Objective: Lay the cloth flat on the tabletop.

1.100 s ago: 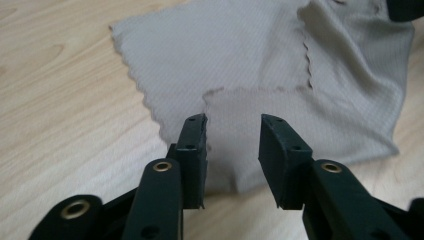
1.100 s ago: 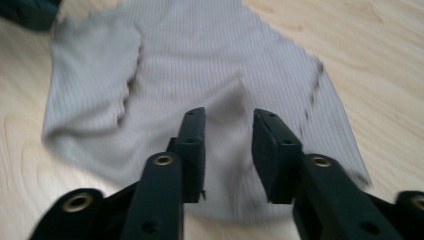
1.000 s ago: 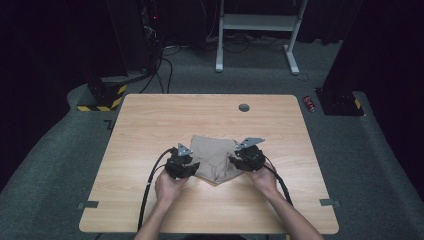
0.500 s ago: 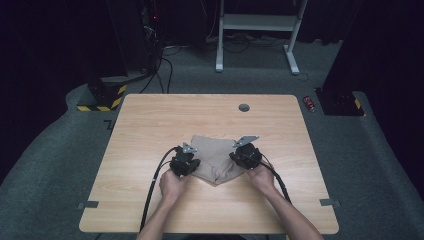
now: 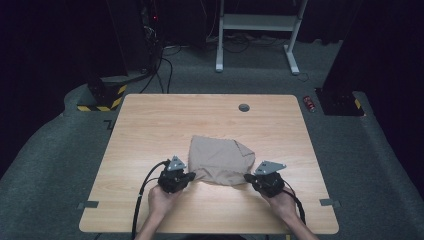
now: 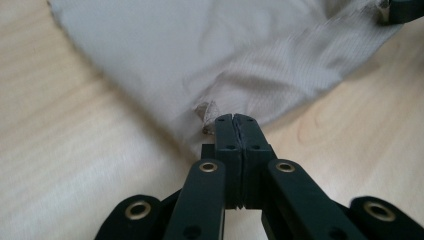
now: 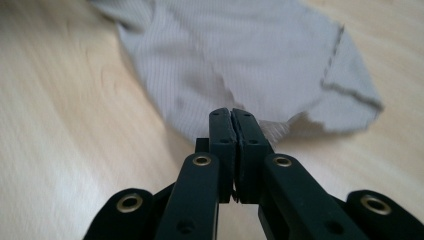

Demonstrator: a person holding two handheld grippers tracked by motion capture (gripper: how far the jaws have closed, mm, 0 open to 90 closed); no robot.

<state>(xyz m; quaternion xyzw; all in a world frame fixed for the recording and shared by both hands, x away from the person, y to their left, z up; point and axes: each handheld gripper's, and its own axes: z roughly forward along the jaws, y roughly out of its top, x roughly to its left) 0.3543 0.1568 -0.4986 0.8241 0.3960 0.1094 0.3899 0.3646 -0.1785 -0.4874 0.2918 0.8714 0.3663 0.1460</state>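
Observation:
A beige cloth (image 5: 220, 159) lies rumpled on the wooden table (image 5: 150, 125), its near edge stretched between my two grippers. My left gripper (image 5: 190, 176) is at the cloth's near left corner. In the left gripper view the jaws of my left gripper (image 6: 233, 119) are pressed together with a tuft of the cloth (image 6: 210, 60) pinched at their tips. My right gripper (image 5: 249, 178) is at the near right corner. In the right gripper view, my right gripper (image 7: 232, 113) is likewise shut, with the frayed edge of the cloth (image 7: 250, 55) caught between its jaws.
A small dark round grommet (image 5: 244, 107) sits in the table near its far edge. A red object (image 5: 310, 103) lies on the floor beyond the far right corner. White desk legs (image 5: 260, 30) and cables stand behind the table.
Both hands have drawn back toward the near edge and moved apart, pulling the cloth's near edge taut between them. Earlier the grippers sat closer together over the cloth.

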